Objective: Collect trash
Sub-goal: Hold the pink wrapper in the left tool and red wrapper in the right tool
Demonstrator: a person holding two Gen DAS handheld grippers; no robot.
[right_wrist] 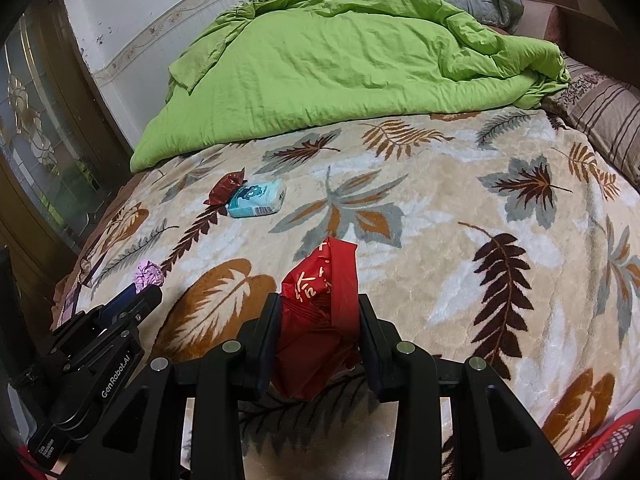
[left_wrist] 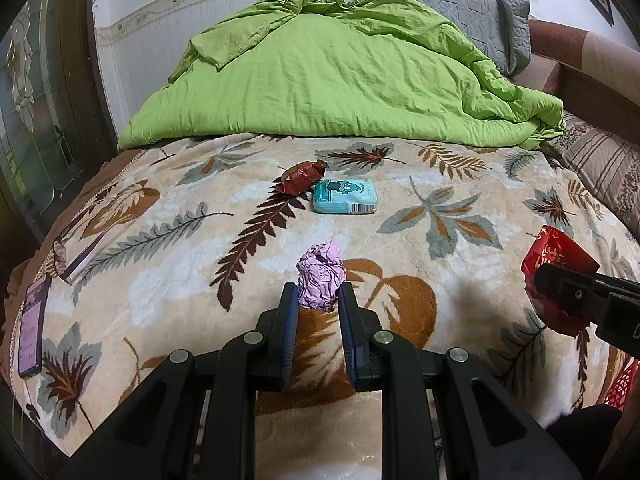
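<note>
Left jaws clamping pink paper wad [left_wrist: 321, 276], right jaws clamping red wrapper [right_wrist: 318, 312] between pads

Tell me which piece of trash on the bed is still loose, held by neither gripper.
The dark red crinkled foil wrapper, lying against the blue tissue pack. The purple paper ball and red plastic bag are gripped.

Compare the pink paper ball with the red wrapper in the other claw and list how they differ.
Colour: the pink paper ball is pale and plain; the red wrapper is deep red with gold print.
Shape: the ball is crumpled tight and round; the wrapper is a loose, folded, glossy bag.
Size: the ball looks smaller than the wrapper, which bulges out above and below its pads.
Shared: each is pinched in a claw, the ball in the left claw, the wrapper in the right claw.
</note>
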